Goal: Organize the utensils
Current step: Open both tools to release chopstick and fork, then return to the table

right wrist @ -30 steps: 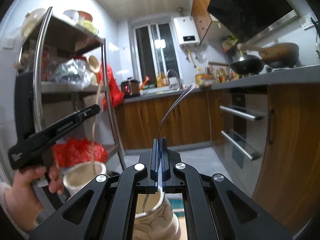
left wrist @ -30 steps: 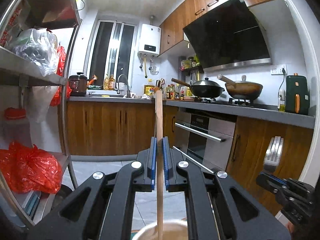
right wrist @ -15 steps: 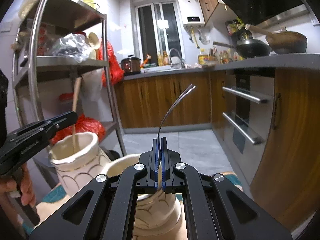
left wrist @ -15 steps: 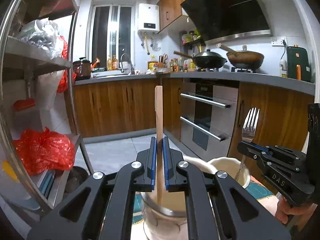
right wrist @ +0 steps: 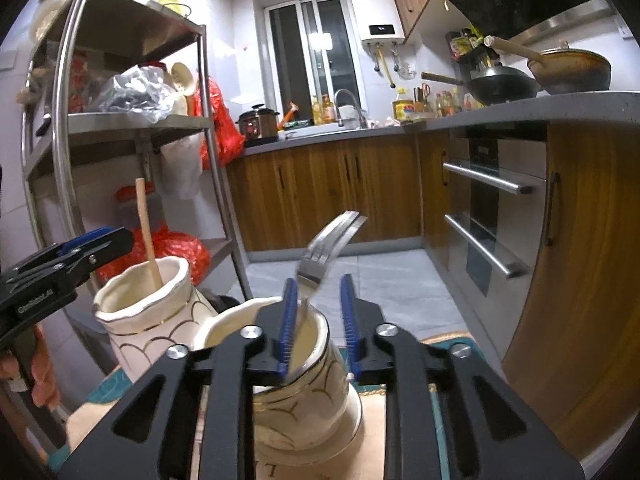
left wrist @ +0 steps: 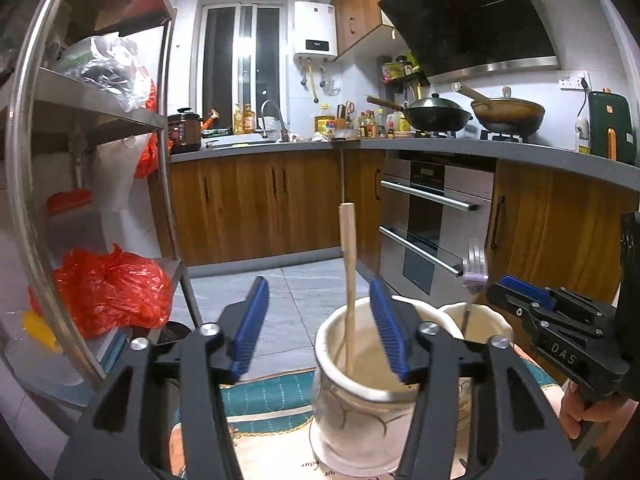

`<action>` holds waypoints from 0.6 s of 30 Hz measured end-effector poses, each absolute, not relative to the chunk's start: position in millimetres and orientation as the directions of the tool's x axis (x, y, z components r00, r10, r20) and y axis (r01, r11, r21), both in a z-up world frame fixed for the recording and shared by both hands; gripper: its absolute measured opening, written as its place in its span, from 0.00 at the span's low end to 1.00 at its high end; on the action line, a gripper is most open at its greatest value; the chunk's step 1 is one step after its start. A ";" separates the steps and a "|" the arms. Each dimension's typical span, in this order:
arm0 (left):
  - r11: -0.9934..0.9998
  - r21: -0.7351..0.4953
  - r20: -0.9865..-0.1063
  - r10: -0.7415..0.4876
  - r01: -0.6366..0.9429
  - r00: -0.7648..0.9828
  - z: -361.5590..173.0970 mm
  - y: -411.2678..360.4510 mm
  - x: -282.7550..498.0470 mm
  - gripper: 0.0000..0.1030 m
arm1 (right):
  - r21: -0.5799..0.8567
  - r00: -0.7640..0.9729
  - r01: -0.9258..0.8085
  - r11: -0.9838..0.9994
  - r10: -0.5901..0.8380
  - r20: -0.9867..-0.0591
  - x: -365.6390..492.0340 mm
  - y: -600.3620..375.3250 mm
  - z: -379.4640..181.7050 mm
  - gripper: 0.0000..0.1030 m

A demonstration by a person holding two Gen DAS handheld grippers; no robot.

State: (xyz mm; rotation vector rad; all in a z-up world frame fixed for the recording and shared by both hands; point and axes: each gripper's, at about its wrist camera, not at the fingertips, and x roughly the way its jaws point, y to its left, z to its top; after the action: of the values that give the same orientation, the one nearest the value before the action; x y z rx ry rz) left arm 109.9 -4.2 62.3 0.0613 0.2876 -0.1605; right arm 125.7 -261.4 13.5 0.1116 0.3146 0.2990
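Observation:
Two cream ceramic jars with gold lines stand side by side on a mat. A wooden stick (left wrist: 349, 280) stands in the left jar (left wrist: 360, 396), between the jaws of my left gripper (left wrist: 320, 324), which is open and not touching it. A metal fork (right wrist: 324, 252) stands tines-up in the right jar (right wrist: 304, 396), between the jaws of my right gripper (right wrist: 318, 320), which is open. The fork leans against the left blue pad. The other gripper shows in each view: the right one (left wrist: 560, 324), the left one (right wrist: 60, 276). The stick and left jar (right wrist: 148, 320) also show in the right wrist view.
A steel shelf rack (left wrist: 100, 200) with red bags (left wrist: 108, 292) stands at the left. Wooden cabinets and an oven (left wrist: 432, 224) run along the back and right. The jars sit on a patterned mat (left wrist: 264, 396) with a teal border.
Both grippers opened and let go: the stick now stands free in the left jar and the fork in the right jar. Both utensils sank lower into the jars.

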 end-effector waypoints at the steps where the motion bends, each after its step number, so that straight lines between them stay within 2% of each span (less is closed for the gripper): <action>1: 0.985 0.034 -0.287 -0.150 0.166 0.946 62.9 -3.0 106.1 0.56 | 0.153 0.908 -0.273 0.950 0.307 -0.285 124.2 -261.9 13.7 0.30; 2: 0.986 0.031 -0.286 -0.150 0.166 0.946 63.7 -1.6 102.4 0.58 | 0.149 0.908 -0.277 0.949 0.309 -0.281 121.4 -262.4 15.0 0.35; 4: 0.987 0.027 -0.280 -0.145 0.159 0.949 65.1 -0.4 95.6 0.71 | 0.148 0.908 -0.289 0.946 0.320 -0.272 114.5 -264.4 18.8 0.47; 6: 0.988 0.019 -0.269 -0.141 0.152 0.953 65.9 1.6 84.7 0.81 | 0.148 0.907 -0.303 0.941 0.333 -0.258 106.1 -265.9 22.9 0.65; 7: 0.989 0.014 -0.265 -0.141 0.150 0.954 65.9 2.0 79.0 0.88 | 0.146 0.907 -0.312 0.939 0.340 -0.249 100.4 -267.0 25.7 0.68; 9: 0.989 0.008 -0.259 -0.137 0.145 0.956 65.3 2.6 69.1 0.95 | 0.139 0.907 -0.323 0.936 0.348 -0.237 90.8 -268.0 30.3 0.81; 12: 0.988 0.000 -0.269 -0.151 0.157 0.951 63.1 1.2 56.8 0.95 | 0.134 0.906 -0.335 0.933 0.357 -0.225 75.2 -271.3 35.8 0.89; 18: 0.981 -0.029 -0.313 -0.190 0.191 0.930 52.2 -0.2 32.0 0.95 | 0.163 0.910 -0.313 0.936 0.345 -0.230 52.9 -283.7 36.3 0.94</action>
State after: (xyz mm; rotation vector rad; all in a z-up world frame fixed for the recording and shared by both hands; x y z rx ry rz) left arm 32.0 -0.2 52.2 0.0018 0.3206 -0.1948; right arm 52.9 -283.7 36.3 0.1237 0.2597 0.3403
